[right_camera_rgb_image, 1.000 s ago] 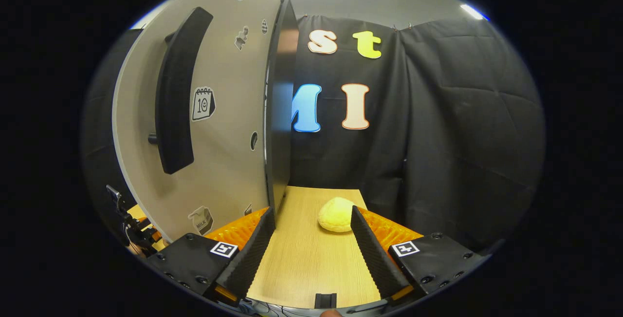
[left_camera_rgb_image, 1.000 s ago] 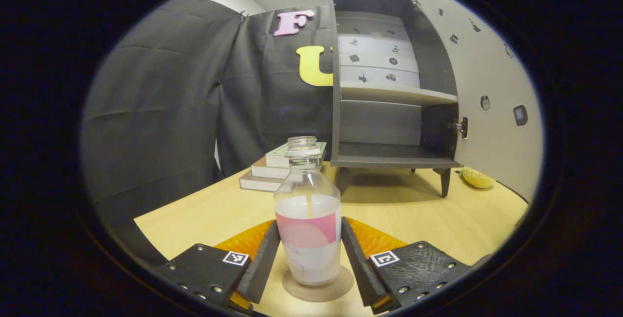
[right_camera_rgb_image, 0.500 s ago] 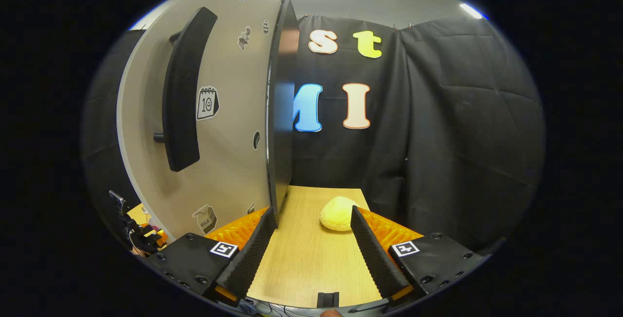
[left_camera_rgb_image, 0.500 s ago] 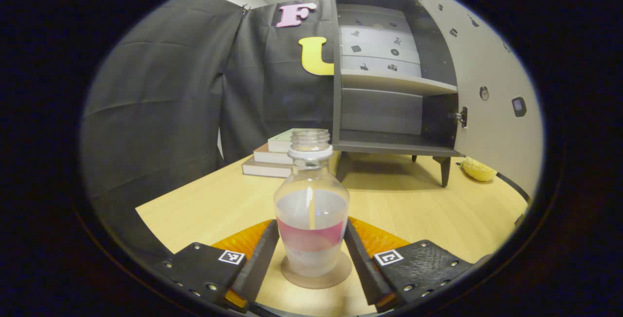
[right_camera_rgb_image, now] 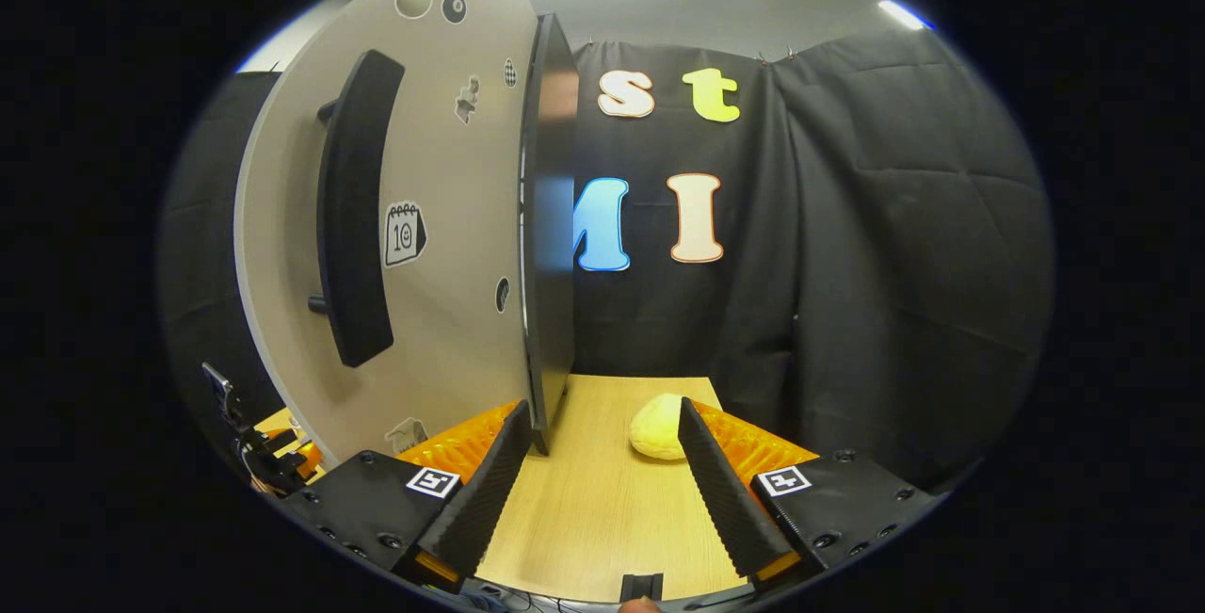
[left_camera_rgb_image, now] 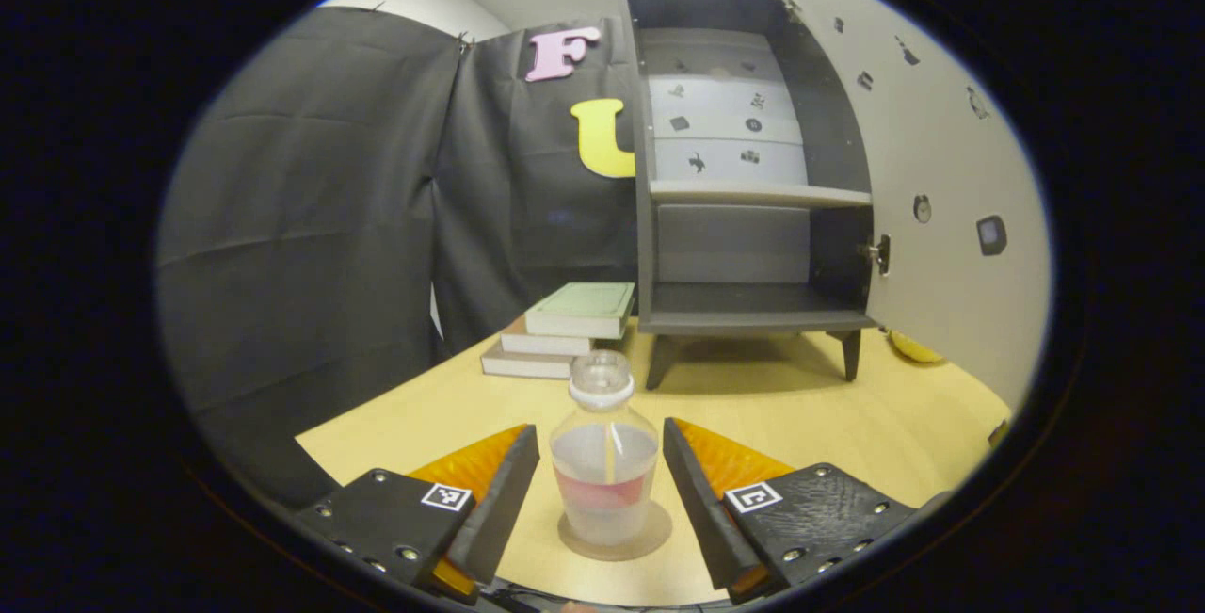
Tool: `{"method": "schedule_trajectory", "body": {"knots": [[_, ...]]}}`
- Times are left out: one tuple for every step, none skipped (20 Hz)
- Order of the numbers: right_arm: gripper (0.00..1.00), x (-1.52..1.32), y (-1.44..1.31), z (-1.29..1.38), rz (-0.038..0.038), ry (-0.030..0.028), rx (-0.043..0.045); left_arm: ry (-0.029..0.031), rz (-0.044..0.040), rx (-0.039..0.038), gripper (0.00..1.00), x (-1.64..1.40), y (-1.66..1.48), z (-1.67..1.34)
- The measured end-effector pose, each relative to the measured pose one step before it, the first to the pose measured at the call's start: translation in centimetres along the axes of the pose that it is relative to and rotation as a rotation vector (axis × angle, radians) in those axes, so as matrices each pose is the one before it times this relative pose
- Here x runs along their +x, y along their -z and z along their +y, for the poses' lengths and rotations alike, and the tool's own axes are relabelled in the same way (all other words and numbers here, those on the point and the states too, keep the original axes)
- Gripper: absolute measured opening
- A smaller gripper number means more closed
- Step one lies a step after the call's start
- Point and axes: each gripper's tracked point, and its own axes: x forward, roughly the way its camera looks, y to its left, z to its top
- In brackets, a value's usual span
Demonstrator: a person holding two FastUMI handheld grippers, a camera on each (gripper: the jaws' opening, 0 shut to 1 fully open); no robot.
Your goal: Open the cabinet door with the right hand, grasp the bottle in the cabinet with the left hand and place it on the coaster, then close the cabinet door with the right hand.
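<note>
Bottle [left_camera_rgb_image: 604,462] stands upright on the coaster [left_camera_rgb_image: 650,538], between our left gripper [left_camera_rgb_image: 600,491] fingers — spread, neither touching it. Beyond, we see the cabinet [left_camera_rgb_image: 744,208] with its door [right_camera_rgb_image: 452,217] open; our right gripper [right_camera_rgb_image: 598,481] is spread — empty — beside the door's edge.

A clear plastic bottle [left_camera_rgb_image: 603,462] on a matt coaster [left_camera_rgb_image: 614,542] stands on a pale wood-grain table [left_camera_rgb_image: 800,415], before a matt grey cabinet [left_camera_rgb_image: 744,246] with a metal hinge [left_camera_rgb_image: 881,255], a stack of paper books [left_camera_rgb_image: 565,330] beside it.
</note>
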Motion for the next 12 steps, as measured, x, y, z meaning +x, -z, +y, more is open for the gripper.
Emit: {"method": "schedule_trajectory", "body": {"knots": [[0.99,0.128,-0.401,-0.015,-0.00488,-0.00928,0.01009,-0.00694,-0.01918,0.00738,0.82,-0.84,-1.76,0.213],[0.99,0.171,-0.482,0.024,-0.00561,-0.01002,0.0117,-0.00906,-0.02355,0.00794,0.8,-0.748,-1.793,0.41],[0.99,0.068,-0.776,0.111,-0.01424,-0.01284,0.01287,-0.00714,-0.027,0.00574,0.8,-0.798,-1.964,0.382],[0.99,0.136,-0.955,0.262,-0.02069,-0.0123,0.01049,-0.01007,-0.01878,0.00838,0.82,-0.617,-1.656,0.329],[0.99,0.03,-1.027,0.146,-0.01856,-0.00809,0.00422,-0.00773,-0.01619,0.00605,0.82,-0.356,-1.705,0.527],[0.99,0.041,-0.766,0.095,-0.01601,-0.00432,-0.00029,-0.00609,-0.00699,0.00408,0.8,-0.256,-1.349,0.297],[0.99,-0.041,-0.894,0.107,-0.01446,-0.00275,-0.00119,-0.0031,-0.00673,0.00172,0.8,-0.175,-1.272,0.376],[0.98,0.042,-0.836,0.214,-0.01406,-0.00429,0.00103,-0.00399,-0.00675,-0.00056,0.8,-0.062,-1.061,0.435],[0.98,0.006,-0.907,0.315,-0.0136,-0.00646,0.00215,-0.00246,-0.00672,-0.00381,0.8,-0.012,-0.938,0.48],[0.98,-0.029,-0.672,0.218,-0.01106,-0.00266,0.00439,-0.00027,-0.00804,-0.00825,0.8,0.014,-0.813,0.332],[0.92,-0.031,-0.692,0.19,-0.00792,0.00356,0.00532,0.00159,-0.00755,-0.01138,0.8,0.143,-0.844,0.35],[0.92,0.035,-0.347,0.287,-0.00167,0.00014,0.00266,0.00861,-0.00961,-0.01285,0.8,0.318,-0.563,0.154]]}}
